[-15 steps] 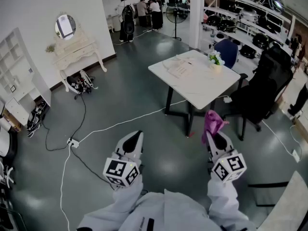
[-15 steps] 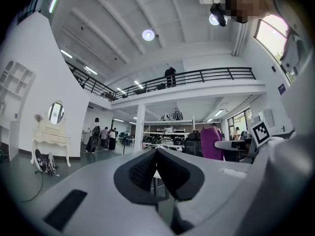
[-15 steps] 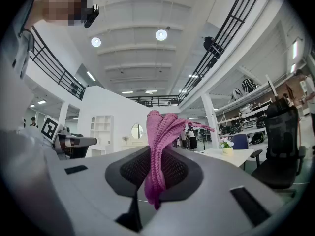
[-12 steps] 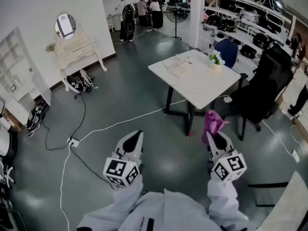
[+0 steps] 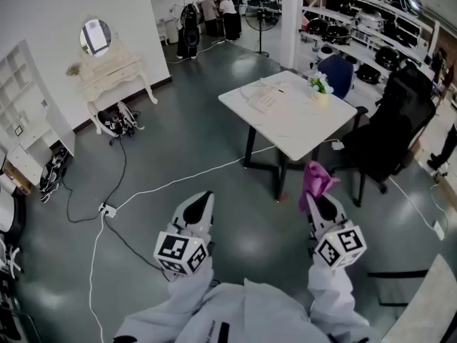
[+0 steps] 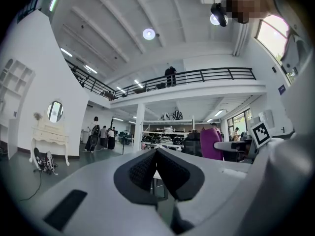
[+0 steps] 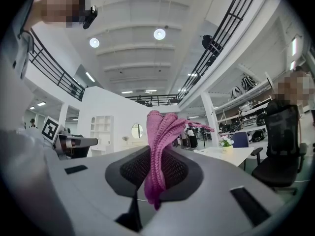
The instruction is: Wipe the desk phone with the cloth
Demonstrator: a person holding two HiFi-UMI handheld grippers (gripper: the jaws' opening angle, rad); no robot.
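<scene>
The person holds 2 grippers out low in front, over the dark grey floor (image 5: 178, 141). The left gripper (image 5: 202, 200) has its jaws pressed together at the tips, and nothing is between them. The right gripper (image 5: 319, 204) has its jaws closed on the pink cloth (image 5: 315, 179). The cloth is knitted. It is pinched in the middle, so a bunch of it sticks up above the jaws and a small end hangs down below them.

The desk phone (image 5: 269, 101) is far from both grippers. It lies on the white table (image 5: 307, 131), near the far left side of the top. It is pale, nearly the same colour as the table, and too small to see well. A little pot of flowers (image 5: 319, 86) stands on the table too, near the far right edge, apart from the phone.

A black office chair (image 5: 389, 138) stands just beside the table on the right. A blue chair (image 5: 337, 76) is behind the table. A white cable (image 5: 178, 183) runs over the floor toward the table legs. On the left, by the white wall, is a cream dressing table (image 5: 114, 77) with a round mirror (image 5: 96, 38). Some people (image 5: 211, 9) stand far away at the back of the room.
</scene>
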